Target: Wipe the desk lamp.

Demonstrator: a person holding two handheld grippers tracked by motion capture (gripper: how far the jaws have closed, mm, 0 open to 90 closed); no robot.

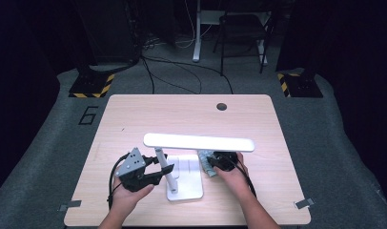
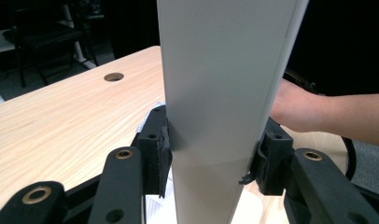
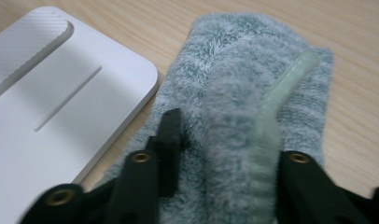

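Observation:
A white desk lamp stands on the wooden table (image 1: 134, 114), its long flat head (image 1: 198, 141) lying level above the square base (image 1: 189, 186). My left gripper (image 1: 165, 163) is shut on the lamp's upright post (image 1: 170, 183). In the left gripper view both pads press the flat white post (image 2: 225, 70) from either side, with my left gripper (image 2: 213, 149) low on it. A grey-green fluffy cloth (image 1: 207, 161) lies just right of the base. My right gripper (image 1: 214, 164) is open over it. A raised fold of the cloth (image 3: 234, 56) sits loosely between the jaws of my right gripper (image 3: 229, 149).
The lamp base (image 3: 61, 107) lies close to the left of the cloth, with a shallow slot in its top. A round cable hole (image 1: 221, 106) marks the table's far side. My right hand (image 2: 295, 107) shows behind the post. A chair and cables stand on the floor beyond.

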